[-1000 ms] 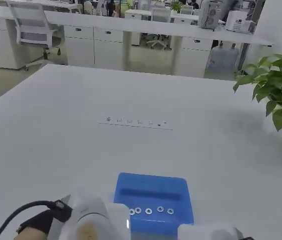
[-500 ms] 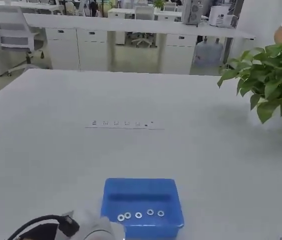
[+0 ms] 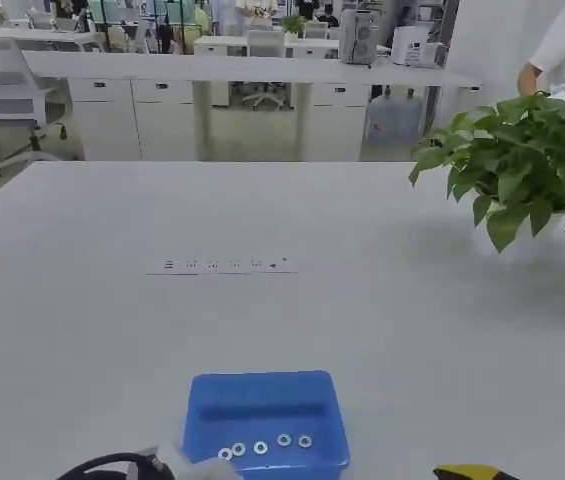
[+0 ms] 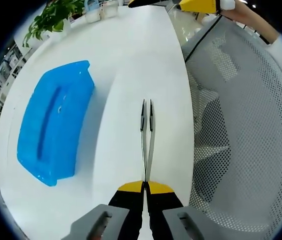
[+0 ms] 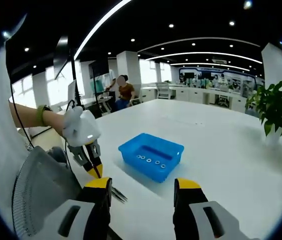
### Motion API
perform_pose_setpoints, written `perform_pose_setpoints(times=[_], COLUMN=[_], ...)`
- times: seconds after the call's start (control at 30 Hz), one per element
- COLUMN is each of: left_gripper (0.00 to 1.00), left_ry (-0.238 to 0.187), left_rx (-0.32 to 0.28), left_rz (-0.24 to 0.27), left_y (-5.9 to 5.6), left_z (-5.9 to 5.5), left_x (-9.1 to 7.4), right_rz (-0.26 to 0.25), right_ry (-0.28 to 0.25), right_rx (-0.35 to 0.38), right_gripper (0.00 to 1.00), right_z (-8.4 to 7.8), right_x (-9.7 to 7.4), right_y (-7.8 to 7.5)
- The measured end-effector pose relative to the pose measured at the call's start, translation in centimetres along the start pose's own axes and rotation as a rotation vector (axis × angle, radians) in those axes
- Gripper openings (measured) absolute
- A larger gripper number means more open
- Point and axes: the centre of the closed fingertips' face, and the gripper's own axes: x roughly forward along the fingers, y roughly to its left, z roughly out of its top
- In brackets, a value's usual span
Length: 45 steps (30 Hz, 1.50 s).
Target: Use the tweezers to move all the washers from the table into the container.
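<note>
White, smooth worktop (image 3: 262, 220) carries a blue rectangular plastic container (image 3: 262, 380) near its front edge. Left hand-held gripper (image 4: 144, 189), angled down over that edge, is clamped on the rear end of the tweezers (image 4: 146, 135). Their slim metal blades point straight ahead beside the container, tips nearly together. Right hand-held gripper (image 5: 143, 185) sits level, jaws apart. Five round washers (image 3: 261, 447) lie in a row inside the container.
</note>
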Motion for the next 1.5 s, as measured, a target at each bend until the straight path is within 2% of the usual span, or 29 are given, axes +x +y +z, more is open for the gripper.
perform_pose_setpoints(times=[0.07, 0.13, 0.23, 0.33, 0.4, 0.47, 0.57, 0.6, 0.63, 0.7, 0.73, 0.77, 0.8, 0.83, 0.87, 0.9, 0.97, 1.0, 1.07, 1.17, 1.27, 1.33, 1.43, 1.5], left_gripper=[0.00, 0.00, 0.01, 0.13, 0.18, 0.22, 0.36, 0.42, 0.48, 0.49, 0.46, 0.45, 0.48, 0.55, 0.62, 0.68, 0.77, 0.80, 0.82, 0.89, 0.97, 0.99, 0.99, 0.99], left_ry=[0.005, 0.004, -0.039, -0.093, -0.170, -0.248, -0.443, -0.489, -0.557, -0.653, -0.669, -0.728, -0.766, -0.821, -0.854, -0.886, -0.916, -0.936, -0.984, -1.014, -1.035, -1.051, -1.078, -1.074], left_rx=[-0.005, -0.038, -0.141, -0.223, -0.324, -0.397, -0.584, -0.620, -0.680, -0.752, -0.758, -0.783, -0.795, -0.816, -0.834, -0.852, -0.854, -0.856, -0.850, -0.838, -0.829, -0.844, -0.869, -0.876], left_rz=[0.007, 0.021, 0.048, 0.084, 0.112, 0.145, 0.264, 0.289, 0.327, 0.350, 0.359, 0.403, 0.430, 0.463, 0.488, 0.537, 0.587, 0.632, 0.675, 0.720, 0.762, 0.770, 0.769, 0.774], left_y=[0.0, 0.1, 0.0, -0.2, -0.4, -0.6, -0.5, -0.5, -0.4, -0.9, -1.0, -0.9, -0.8, -0.9, -0.8, -0.6, -0.5, -0.3, 0.0, 0.0, 0.1, 0.4, 0.9, 1.2], left_z=[0.0, 0.0, -0.1, -0.7, -0.7, -0.6, -0.5, -0.5, -0.7, -0.9, -0.9, -1.1, -1.2, -1.2, -1.4, -1.8, -2.1, -2.4, -2.4, -2.0, -1.7, -1.7, -1.4, -1.4], left_x=[0.0, 0.0, -0.1, -0.6, -1.5, -2.6, -5.5, -6.2, -7.3, -9.0, -9.3, -10.6, -11.4, -12.6, -13.4, -14.3, -15.3, -16.0, -17.0, -18.0, -18.7, -18.8, -19.0, -19.0], right_rz=[0.000, 0.008, 0.024, 0.041, 0.051, 0.054, 0.045, 0.041, 0.036, 0.018, 0.009, 0.006, -0.005, -0.020, -0.033, -0.035, -0.039, -0.045, -0.062, -0.086, -0.105, -0.115, -0.140, -0.150], right_ry=[-0.003, -0.009, -0.001, 0.001, 0.010, 0.019, 0.018, 0.013, 0.007, -0.005, -0.009, -0.014, -0.014, -0.015, -0.027, -0.037, -0.050, -0.062, -0.083, -0.110, -0.114, -0.114, -0.120, -0.138], right_rx=[-0.001, 0.003, -0.009, -0.018, -0.027, -0.033, -0.037, -0.031, -0.023, -0.013, -0.008, -0.007, -0.005, 0.003, 0.007, 0.004, 0.001, 0.000, 0.001, 0.011, 0.004, 0.009, 0.018, 0.025], right_gripper=[0.49, 0.50, 0.51, 0.52, 0.53, 0.54, 0.56, 0.57, 0.57, 0.59, 0.60, 0.61, 0.62, 0.62, 0.63, 0.65, 0.67, 0.68, 0.70, 0.74, 0.76, 0.76, 0.71, 0.70], right_z=[0.0, 0.1, 0.0, 0.0, -0.2, -0.4, -0.4, -0.4, -0.3, -0.2, -0.1, 0.0, 0.0, 0.1, 0.3, 0.5, 0.9, 1.1, 1.5, 2.0, 2.2, 2.2, 2.5, 2.8], right_x=[0.0, 0.1, 0.1, 0.1, 0.0, 0.0, -0.5, -0.6, -0.7, -0.8, -0.9, -1.0, -1.2, -1.3, -1.5, -1.6, -1.9, -2.1, -2.3, -2.5, -2.4, -2.1, -2.1, -2.1], right_y=[0.0, 0.2, 0.6, 0.9, 1.0, 1.0, 0.4, 0.2, 0.0, -0.7, -0.9, -1.1, -1.4, -1.7, -1.9, -1.9, -1.8, -1.9, -2.2, -2.5, -2.9, -3.2, -3.6, -3.7])
